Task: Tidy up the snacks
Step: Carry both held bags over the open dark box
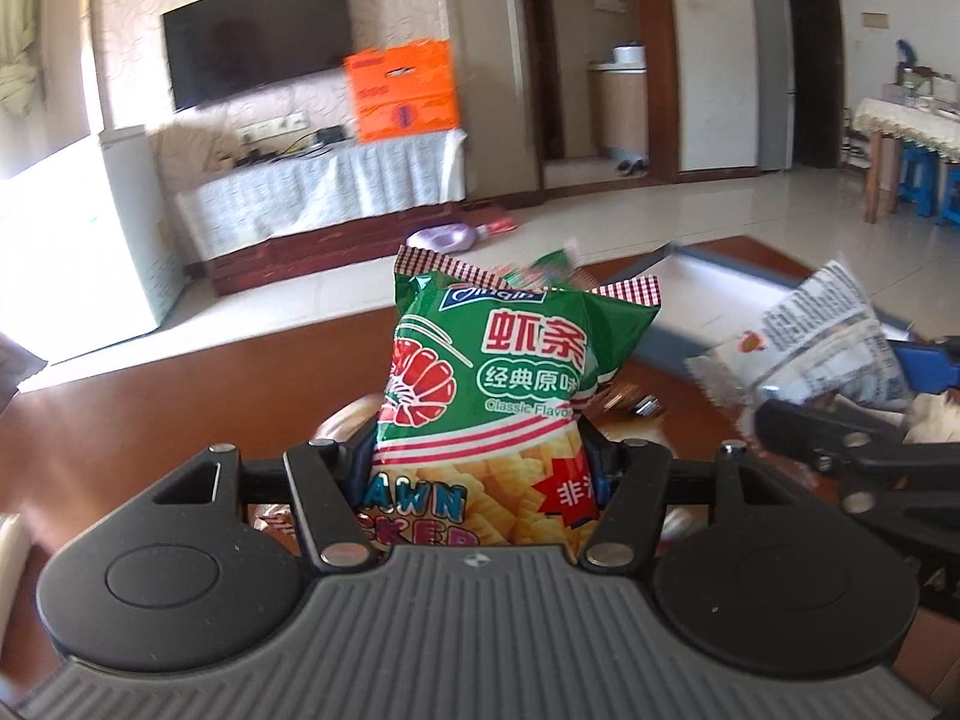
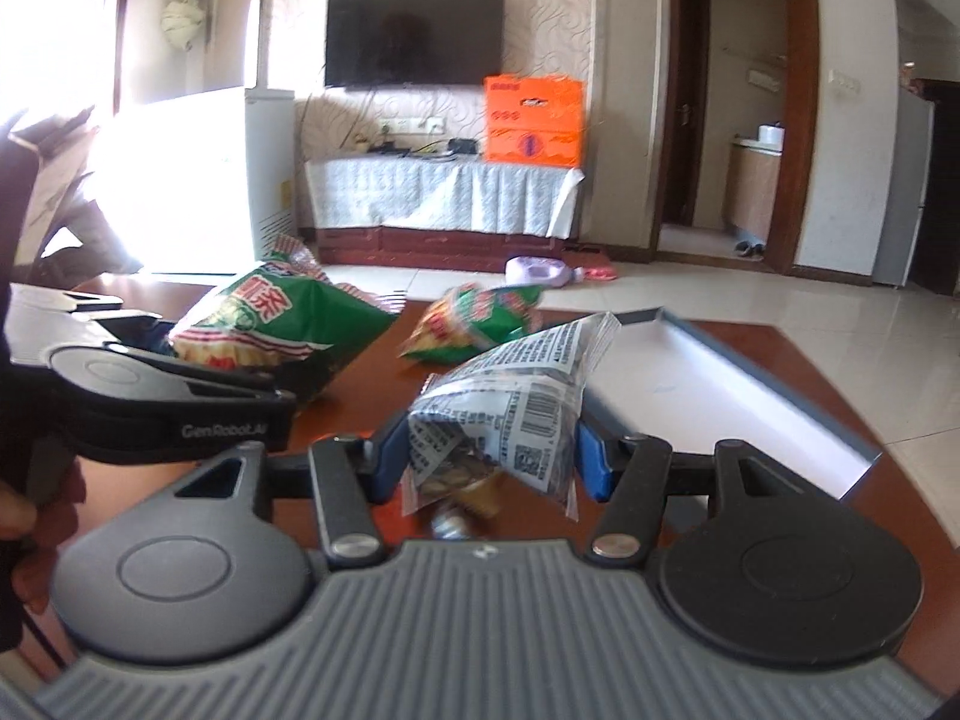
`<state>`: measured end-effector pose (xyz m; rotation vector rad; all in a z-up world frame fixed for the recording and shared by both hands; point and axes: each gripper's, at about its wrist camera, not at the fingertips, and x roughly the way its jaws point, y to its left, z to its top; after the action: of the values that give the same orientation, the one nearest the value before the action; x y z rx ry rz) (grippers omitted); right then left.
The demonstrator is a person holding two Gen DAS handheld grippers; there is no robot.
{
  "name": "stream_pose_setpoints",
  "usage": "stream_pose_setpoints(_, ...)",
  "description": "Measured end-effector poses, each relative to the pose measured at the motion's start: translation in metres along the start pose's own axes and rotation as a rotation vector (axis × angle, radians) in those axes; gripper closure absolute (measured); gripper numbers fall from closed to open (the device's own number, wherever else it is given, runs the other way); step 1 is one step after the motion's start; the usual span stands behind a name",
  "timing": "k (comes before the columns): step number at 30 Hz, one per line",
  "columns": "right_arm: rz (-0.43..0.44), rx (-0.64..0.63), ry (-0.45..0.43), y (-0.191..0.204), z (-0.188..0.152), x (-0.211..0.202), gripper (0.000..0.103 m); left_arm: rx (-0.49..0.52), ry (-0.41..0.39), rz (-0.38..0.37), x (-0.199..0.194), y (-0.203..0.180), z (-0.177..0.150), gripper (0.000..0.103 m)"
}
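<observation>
Where the left wrist view meets its lower edge, the green bag is cut off behind the camera housing, so its bottom cannot be seen, and its lettering reads only in part. The left gripper has its fingers about half open and pressed on both sides of this bag, which stands upright between them, lifted above the table. A second green bag shows only as a tip behind the first one's top edge. To the right of the green bag the silver bag hangs blurred, with the right gripper beside it cut off by the frame edge. Beyond the green bag, to its right, lies the tray, only a corner of it clear.

In the right wrist view the silver bag sits between the blue fingers of the right gripper, about half open and closed on the bag's sides; its lower end is crumpled and blurred, and the contents are hard to make out. Left of the silver bag the left gripper holds the green bag, its fingers hidden by the bag. Behind the silver bag a second green bag lies on the table, blurred. The tray is just right of the silver bag, its near end hidden by the gripper. At the left edge part of a hand is cut off.
</observation>
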<state>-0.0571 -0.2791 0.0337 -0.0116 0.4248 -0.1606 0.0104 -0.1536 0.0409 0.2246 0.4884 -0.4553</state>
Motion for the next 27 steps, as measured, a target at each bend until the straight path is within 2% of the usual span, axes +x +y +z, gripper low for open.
stream_pose_setpoints(7, -0.087, 0.023, -0.006, -0.065, 0.016, 0.022, 0.045, 0.015, -0.017, -0.076, 0.045, -0.071, 0.044, 0.036)
stream_pose_setpoints(15, -0.188, 0.058, 0.056, -0.134, 0.005, 0.059, 0.045, 0.068, -0.012, -0.108, 0.107, -0.156, 0.072, 0.036)
stream_pose_setpoints(21, -0.228, 0.071, 0.113, -0.151, -0.013, 0.083, 0.045, 0.072, 0.025, -0.141, 0.149, -0.195, 0.077, 0.036)
stream_pose_setpoints(25, -0.211, 0.083, 0.159, -0.140, -0.024, 0.096, 0.045, 0.091, 0.061, -0.148, 0.170, -0.204, 0.071, 0.036)
stream_pose_setpoints(27, -0.197, 0.084, 0.175, -0.132, -0.029, 0.100, 0.045, 0.099, 0.055, -0.153, 0.173, -0.202, 0.068, 0.036)
